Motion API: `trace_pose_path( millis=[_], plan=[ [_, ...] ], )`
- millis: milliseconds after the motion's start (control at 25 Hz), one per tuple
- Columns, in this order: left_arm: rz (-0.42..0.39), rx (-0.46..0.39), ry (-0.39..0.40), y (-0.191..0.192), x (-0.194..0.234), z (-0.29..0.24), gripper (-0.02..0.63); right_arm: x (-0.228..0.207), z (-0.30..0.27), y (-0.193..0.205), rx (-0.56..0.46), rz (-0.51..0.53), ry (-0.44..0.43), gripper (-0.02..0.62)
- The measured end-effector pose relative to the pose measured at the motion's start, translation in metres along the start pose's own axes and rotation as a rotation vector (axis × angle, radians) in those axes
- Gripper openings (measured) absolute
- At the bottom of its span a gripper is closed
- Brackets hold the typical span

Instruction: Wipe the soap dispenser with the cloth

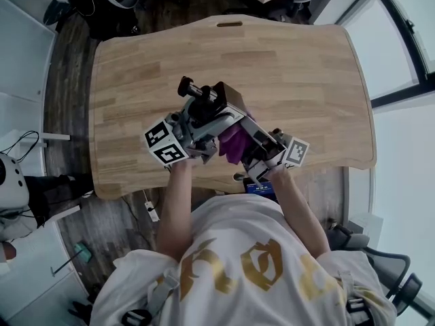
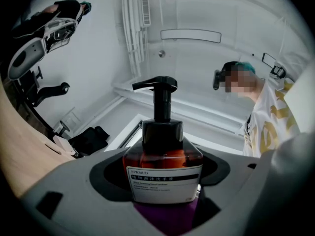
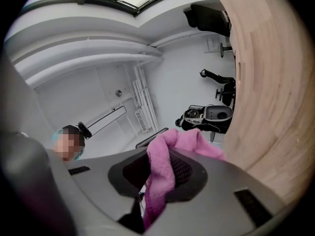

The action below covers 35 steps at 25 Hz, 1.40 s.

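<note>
Over the wooden table [image 1: 299, 80], left claw [image 1: 209, 113] pinches the soap dispenser [image 2: 165, 161], right claw [image 1: 253, 149] pinches the cloth [image 3: 160, 176].

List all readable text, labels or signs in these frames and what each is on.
"SPKMUD": top line of the white label on the soap dispenser.
Black band under it: a row of white Chinese characters, too small to read with confidence.
Two fine lines below the band: blurred, unreadable.
Marker cubes: black-and-white square patterns, no words.
Shirt: gold ornaments, no legible letters.
</note>
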<state>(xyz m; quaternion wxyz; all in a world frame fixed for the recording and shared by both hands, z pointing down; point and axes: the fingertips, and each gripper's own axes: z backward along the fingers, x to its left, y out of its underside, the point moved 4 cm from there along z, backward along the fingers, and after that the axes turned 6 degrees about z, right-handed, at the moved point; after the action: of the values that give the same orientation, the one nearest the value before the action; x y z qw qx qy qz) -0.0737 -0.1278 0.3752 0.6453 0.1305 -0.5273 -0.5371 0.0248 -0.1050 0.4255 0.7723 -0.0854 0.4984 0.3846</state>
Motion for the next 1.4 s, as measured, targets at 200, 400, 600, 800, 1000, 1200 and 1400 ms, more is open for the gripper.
trace_pose_path(
  millis=[200, 400, 600, 800, 1000, 1200, 1400],
  plan=[
    [0.025, 0.016, -0.024, 0.013, 0.012, -0.003, 0.353, 0.001, 0.014, -0.026, -0.079, -0.001, -0.015, 0.061],
    [0.016, 0.135, -0.154, 0.039, 0.037, 0.006, 0.354, -0.012, 0.033, -0.05, -0.102, 0.108, 0.085, 0.061],
    [-0.025, 0.309, -0.262, 0.075, 0.064, 0.02, 0.354, -0.036, 0.043, -0.051, 0.1, 0.406, 0.363, 0.061],
    [-0.037, 0.399, -0.308, 0.098, 0.09, 0.023, 0.353, -0.056, 0.053, -0.054, 0.139, 0.442, 0.458, 0.061],
    [-0.051, 0.472, -0.358, 0.113, 0.126, 0.028, 0.354, -0.077, 0.067, -0.07, 0.167, 0.551, 0.621, 0.061],
    [-0.067, 0.554, -0.379, 0.132, 0.159, 0.037, 0.353, -0.089, 0.076, -0.077, 0.18, 0.561, 0.67, 0.061],
    [-0.088, 0.646, -0.363, 0.15, 0.179, 0.036, 0.353, -0.1, 0.086, -0.082, 0.197, 0.553, 0.707, 0.061]
  ],
)
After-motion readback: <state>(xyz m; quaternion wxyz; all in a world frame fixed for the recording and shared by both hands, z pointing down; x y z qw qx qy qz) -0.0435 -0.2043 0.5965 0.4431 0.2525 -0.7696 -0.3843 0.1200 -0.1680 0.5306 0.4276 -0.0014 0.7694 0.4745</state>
